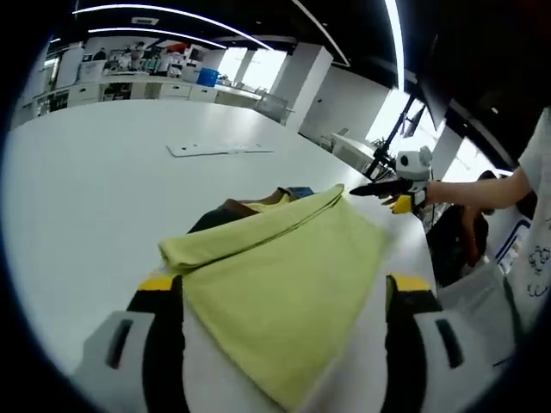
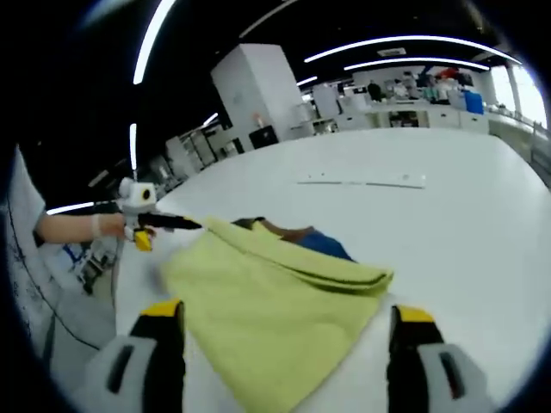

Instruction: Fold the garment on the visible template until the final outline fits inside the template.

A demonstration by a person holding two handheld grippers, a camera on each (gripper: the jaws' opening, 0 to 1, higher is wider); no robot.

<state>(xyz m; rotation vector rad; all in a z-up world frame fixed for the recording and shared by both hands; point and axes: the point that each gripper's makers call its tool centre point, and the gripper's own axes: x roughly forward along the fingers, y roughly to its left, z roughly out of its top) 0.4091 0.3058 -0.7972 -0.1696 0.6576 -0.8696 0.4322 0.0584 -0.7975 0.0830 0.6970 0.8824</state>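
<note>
A yellow-green garment [image 1: 284, 267] lies folded on the white table [image 1: 86, 198], with a doubled fold along its far edge. My left gripper [image 1: 284, 323] is open, its jaws wide apart on either side of the cloth's near part. Across the garment, my right gripper [image 1: 366, 189], held in a hand, points at the far corner. In the right gripper view the garment [image 2: 267, 301] lies between the open right gripper [image 2: 284, 340] jaws. My left gripper [image 2: 185, 224] touches the far corner there. Brown and blue patches [image 2: 310, 239] peek from under the cloth.
A flat white strip [image 1: 219, 149] lies further out on the table [image 2: 465, 224], also seen as the strip [image 2: 362, 181]. A person's forearm [image 1: 482, 194] reaches in from the right. Benches with clutter [image 1: 155, 82] stand at the back. The table edge runs behind the right gripper.
</note>
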